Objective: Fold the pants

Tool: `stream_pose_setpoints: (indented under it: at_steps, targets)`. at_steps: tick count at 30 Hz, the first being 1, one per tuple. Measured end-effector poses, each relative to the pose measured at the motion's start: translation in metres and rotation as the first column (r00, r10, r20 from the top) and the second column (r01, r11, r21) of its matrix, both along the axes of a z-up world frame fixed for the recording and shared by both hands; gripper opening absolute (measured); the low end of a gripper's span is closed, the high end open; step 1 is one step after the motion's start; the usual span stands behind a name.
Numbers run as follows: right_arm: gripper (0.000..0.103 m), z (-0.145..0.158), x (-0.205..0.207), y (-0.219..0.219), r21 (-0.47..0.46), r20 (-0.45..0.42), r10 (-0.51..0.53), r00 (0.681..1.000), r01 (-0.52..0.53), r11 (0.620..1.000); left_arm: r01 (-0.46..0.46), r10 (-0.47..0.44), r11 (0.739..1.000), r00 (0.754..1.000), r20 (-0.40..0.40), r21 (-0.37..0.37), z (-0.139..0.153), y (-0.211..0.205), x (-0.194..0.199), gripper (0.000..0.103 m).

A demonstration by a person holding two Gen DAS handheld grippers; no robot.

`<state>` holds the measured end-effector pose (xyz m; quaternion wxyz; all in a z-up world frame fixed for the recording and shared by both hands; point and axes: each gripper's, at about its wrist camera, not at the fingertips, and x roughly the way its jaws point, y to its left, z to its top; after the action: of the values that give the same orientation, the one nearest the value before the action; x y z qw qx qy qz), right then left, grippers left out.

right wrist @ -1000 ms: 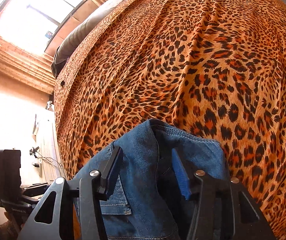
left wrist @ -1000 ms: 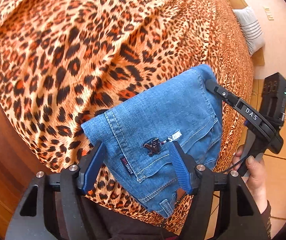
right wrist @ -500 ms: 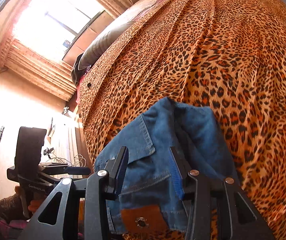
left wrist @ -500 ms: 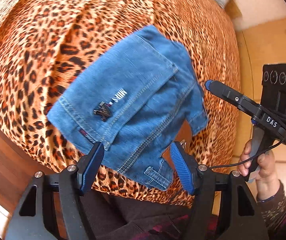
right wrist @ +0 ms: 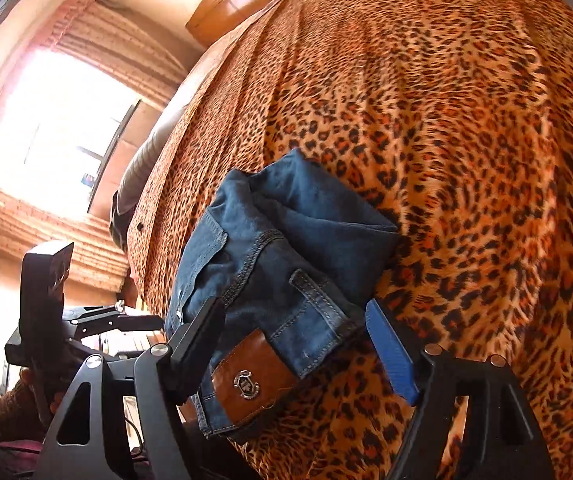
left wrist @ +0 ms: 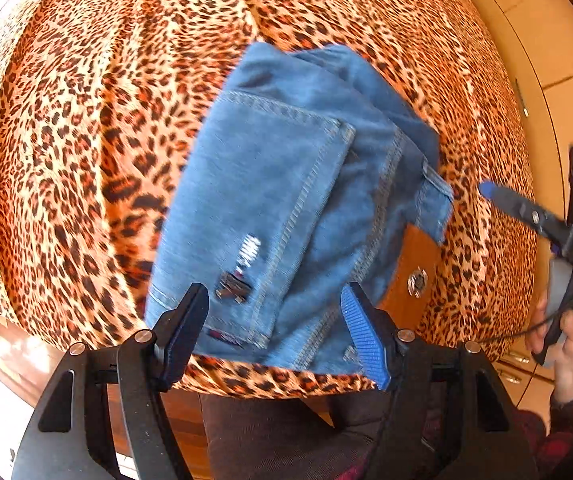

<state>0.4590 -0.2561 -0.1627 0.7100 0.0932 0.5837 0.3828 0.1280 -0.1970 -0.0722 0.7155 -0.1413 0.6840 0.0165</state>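
Left wrist view: folded blue denim pants (left wrist: 286,208) sit in a compact bundle near the edge of the leopard-print bedspread (left wrist: 86,120). Left gripper (left wrist: 276,332) and right gripper (right wrist: 298,344) both spread wide, gripping nothing.

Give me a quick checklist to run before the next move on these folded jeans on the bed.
1. Left gripper free of the cloth: ok, jaws open with nothing between them.
2. Right gripper free of the cloth: ok, jaws open, no denim pinched.
3. Jeans folded into one compact bundle: ok, layers stacked with the back pocket on top.
4. Jeans fully on the bedspread: cannot tell, the bundle lies close to the near edge.
5. Fold edges tidy: not ok, the waistband corner with the leather patch sticks out at one side.
6. Picture sharp enough to judge alignment: not ok, the left wrist view is blurred.
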Motion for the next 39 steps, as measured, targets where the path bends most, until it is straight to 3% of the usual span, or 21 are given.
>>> stream_pose_setpoints:
  at_steps: [5,10,15,20,22,23,24,28,31,35,39]
  targets:
    - [0.075,-0.027,-0.024,-0.028,0.029,-0.129,-0.198,0.972,0.203,0.979,-0.056,0.052,0.994,0.998,-0.045,-0.094,-0.025,0.043,0.054,0.068]
    - [0.075,-0.047,-0.053,-0.009,0.022,-0.214,-0.313,0.925,0.325,0.945,0.008,-0.019,0.985,0.998,-0.066,-0.170,-0.033,0.064,0.073,0.068]
    - [0.077,-0.050,-0.072,0.015,-0.043,-0.184,-0.423,0.887,0.423,0.905,0.111,-0.130,0.969,0.989,-0.075,-0.222,-0.040,0.083,0.086,0.068]
    - [0.077,-0.047,-0.089,0.029,-0.061,-0.185,-0.524,0.831,0.523,0.850,0.105,-0.150,0.930,0.983,-0.102,-0.353,-0.052,0.101,0.097,0.069]
    - [0.077,-0.051,-0.095,0.042,-0.076,-0.183,-0.542,0.820,0.538,0.839,0.131,-0.190,0.913,0.974,-0.120,-0.386,-0.057,0.095,0.098,0.074]
    - [0.077,-0.054,-0.092,0.049,-0.092,-0.172,-0.548,0.818,0.541,0.836,0.155,-0.211,0.909,0.972,-0.105,-0.388,-0.056,0.089,0.096,0.084]
    - [0.080,-0.054,-0.092,0.055,-0.106,-0.150,-0.549,0.822,0.538,0.836,0.187,-0.235,0.907,0.968,-0.085,-0.379,-0.054,0.083,0.094,0.087]
    - [0.086,-0.051,-0.089,0.069,-0.146,-0.112,-0.549,0.828,0.532,0.834,0.269,-0.317,0.894,0.945,-0.080,-0.358,-0.051,0.056,0.079,0.087]
    - [0.088,-0.048,-0.087,0.076,-0.084,-0.123,-0.526,0.842,0.519,0.851,0.298,-0.328,0.904,0.943,-0.054,-0.306,-0.043,0.052,0.070,0.086]
    - [0.088,-0.050,-0.086,0.069,-0.080,-0.123,-0.530,0.839,0.523,0.848,0.265,-0.299,0.919,0.951,-0.079,-0.292,-0.040,0.056,0.075,0.069]
    - [0.088,-0.038,-0.083,0.089,-0.138,-0.021,-0.457,0.889,0.450,0.882,0.251,-0.280,0.924,0.958,-0.064,-0.289,-0.031,0.064,0.074,0.050]
